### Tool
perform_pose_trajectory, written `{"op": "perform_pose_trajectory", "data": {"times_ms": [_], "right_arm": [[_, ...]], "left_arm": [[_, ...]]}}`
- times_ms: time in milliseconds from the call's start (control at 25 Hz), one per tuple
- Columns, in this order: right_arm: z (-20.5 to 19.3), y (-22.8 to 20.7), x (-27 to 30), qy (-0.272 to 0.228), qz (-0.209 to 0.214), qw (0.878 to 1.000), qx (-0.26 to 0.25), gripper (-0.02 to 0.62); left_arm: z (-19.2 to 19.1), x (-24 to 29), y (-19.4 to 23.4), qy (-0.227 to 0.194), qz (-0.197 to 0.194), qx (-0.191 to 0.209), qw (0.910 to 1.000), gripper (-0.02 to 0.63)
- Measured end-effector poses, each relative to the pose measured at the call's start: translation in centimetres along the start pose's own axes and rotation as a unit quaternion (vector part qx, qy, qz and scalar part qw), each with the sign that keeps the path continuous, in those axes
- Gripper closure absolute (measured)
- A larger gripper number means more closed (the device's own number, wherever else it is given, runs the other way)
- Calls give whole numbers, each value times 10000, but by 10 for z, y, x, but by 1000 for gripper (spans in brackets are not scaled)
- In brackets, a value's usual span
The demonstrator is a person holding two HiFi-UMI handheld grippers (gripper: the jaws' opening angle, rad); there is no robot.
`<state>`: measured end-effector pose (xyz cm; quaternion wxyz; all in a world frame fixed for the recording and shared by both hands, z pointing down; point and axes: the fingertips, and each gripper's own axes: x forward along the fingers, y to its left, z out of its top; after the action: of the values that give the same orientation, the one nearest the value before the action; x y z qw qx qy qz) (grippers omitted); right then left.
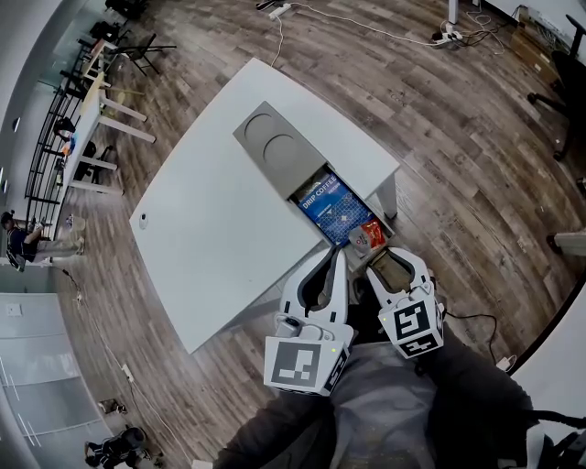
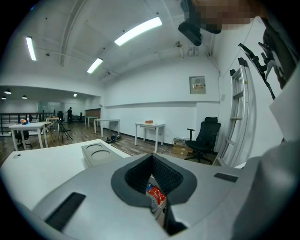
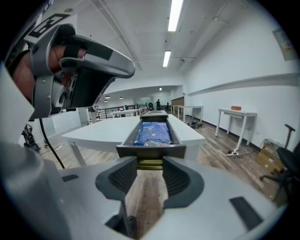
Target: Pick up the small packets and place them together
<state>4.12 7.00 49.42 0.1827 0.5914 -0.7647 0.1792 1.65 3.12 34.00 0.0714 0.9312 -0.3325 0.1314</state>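
Observation:
A long grey tray [image 1: 275, 147] lies on the white table [image 1: 211, 229]. Its near end reaches the table corner and holds a blue drip-coffee box [image 1: 331, 206]. A small red packet [image 1: 370, 233] lies at the tray's near end, beside the box. My left gripper [image 1: 337, 252] hovers just short of that end, its jaws shut tip to tip. In the left gripper view the red packet [image 2: 156, 194] shows through the slit below the pads; I cannot tell whether it is touched. My right gripper [image 1: 392, 256] is open and empty, off the table edge over the floor, facing the tray's front wall [image 3: 150, 150].
The tray's far half has two round recesses [image 2: 96, 154]. Wood floor surrounds the table, with cables [image 1: 366, 27] at the far side. A black office chair [image 2: 201, 136], a ladder [image 2: 234, 117] and small white desks [image 2: 150, 129] stand by the wall.

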Motion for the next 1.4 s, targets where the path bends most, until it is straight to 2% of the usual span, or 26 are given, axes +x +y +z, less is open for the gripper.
{"op": "perform_pose_trajectory", "data": {"times_ms": [480, 680, 880, 1120, 1280, 1400], "right_arm": [[3, 0, 0, -127, 65, 9999, -22, 419], [5, 4, 0, -61, 320, 9994, 101, 419], [4, 9, -6, 134, 577, 9980, 218, 373], [5, -4, -25, 114, 467, 9985, 248, 370], [30, -20, -36, -26, 349, 9994, 12, 371], [68, -24, -39, -278, 378, 9978, -463, 370]], "left_arm": [[2, -2, 2, 41, 64, -32, 10000, 603], [7, 2, 4, 16, 62, -44, 10000, 603], [8, 1, 9, 20, 135, -109, 9998, 603], [-5, 9, 15, 87, 201, -289, 9993, 603], [7, 7, 17, -71, 249, -357, 9990, 603], [29, 0, 24, -337, 385, -334, 9981, 603]]}}
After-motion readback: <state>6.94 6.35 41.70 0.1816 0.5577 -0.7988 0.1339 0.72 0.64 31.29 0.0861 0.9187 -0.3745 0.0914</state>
